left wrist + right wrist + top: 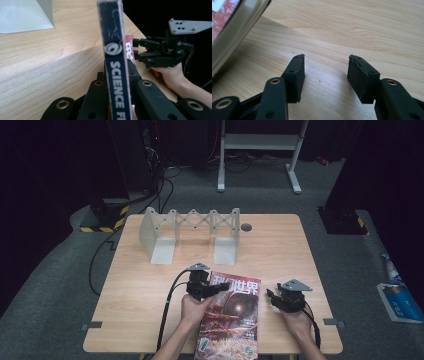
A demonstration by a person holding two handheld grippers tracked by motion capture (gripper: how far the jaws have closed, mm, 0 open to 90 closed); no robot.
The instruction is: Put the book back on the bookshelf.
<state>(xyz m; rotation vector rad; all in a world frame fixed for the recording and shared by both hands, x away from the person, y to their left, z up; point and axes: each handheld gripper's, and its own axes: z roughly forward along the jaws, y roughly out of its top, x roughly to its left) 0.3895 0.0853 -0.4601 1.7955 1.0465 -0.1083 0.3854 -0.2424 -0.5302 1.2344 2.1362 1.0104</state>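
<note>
A magazine (232, 320) with a red cover and white characters is tilted up off the wooden table (140, 285) at the front centre. My left gripper (216, 290) is shut on its upper left corner. In the left gripper view the dark blue spine (113, 37), lettered "SCIENCE FI", stands upright between my left gripper's (116, 75) jaws. My right gripper (272, 296) sits just right of the magazine, low over the table, jaws pointing toward it. Its jaws (325, 72) stand open over bare wood with nothing between them, and the magazine's edge (227, 27) lies off to the left. The right gripper (136, 47) also appears beyond the spine.
A grey folding rack (190, 232) with two end plates stands at the back left of the table, its base plate (25, 15) near the left gripper. A small round grey disc (246, 227) lies beside it. A blue and white item (400, 302) lies on the floor at right.
</note>
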